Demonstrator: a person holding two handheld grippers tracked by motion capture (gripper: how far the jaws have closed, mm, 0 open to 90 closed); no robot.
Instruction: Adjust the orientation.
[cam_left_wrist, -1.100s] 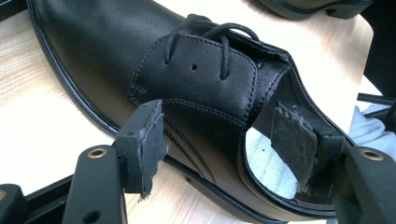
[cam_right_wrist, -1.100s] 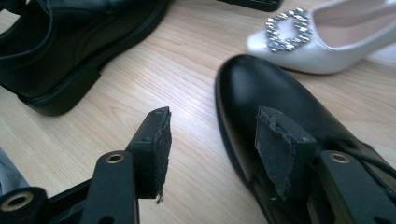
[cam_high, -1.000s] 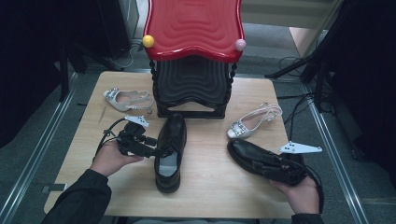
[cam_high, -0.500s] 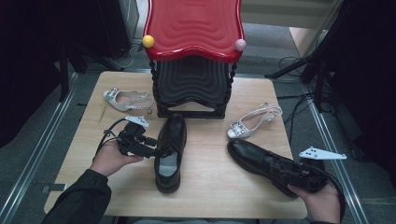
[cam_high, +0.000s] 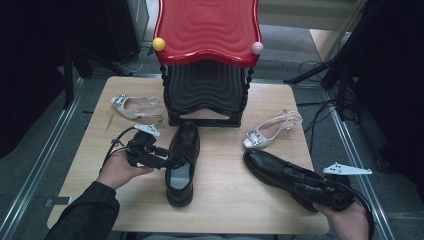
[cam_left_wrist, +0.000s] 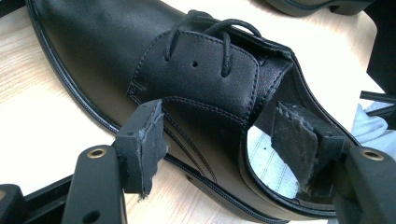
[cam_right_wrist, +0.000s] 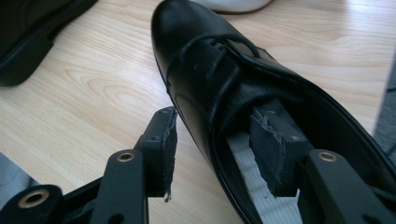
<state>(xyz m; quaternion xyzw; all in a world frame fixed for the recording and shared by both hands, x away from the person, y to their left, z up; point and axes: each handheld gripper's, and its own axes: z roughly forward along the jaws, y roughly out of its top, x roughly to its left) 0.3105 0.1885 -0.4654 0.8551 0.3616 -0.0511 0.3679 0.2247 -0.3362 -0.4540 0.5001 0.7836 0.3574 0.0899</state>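
Table (cam_high: 220, 190): pale wood; red-topped black stand (cam_high: 207, 60) at the far edge, centre.

Two black lace-up shoes, the work in hand. Left black shoe (cam_high: 182, 162) lies mid-table, long axis running near-to-far, toe toward the stand. Right black shoe (cam_high: 287, 177) lies near the right front corner, long axis slanted, toe pointing in toward table centre, heel at the person's right hand.

Two pale strappy sandals sit farther back, one either side of the stand; untouched.

Left gripper (cam_high: 167, 162): comes at its shoe from the side, across the long axis. Jaws apart, straddling the side wall at the opening, one jaw outside, one inside; pads not pressing.

Right gripper (cam_high: 325, 192): enters from the heel end, along the shoe's axis. Jaws have just been closing, shoe wall between them, a gap remaining at the outer pad.

Judgement: each hand has its own shoe nearest; closing fully comes next.
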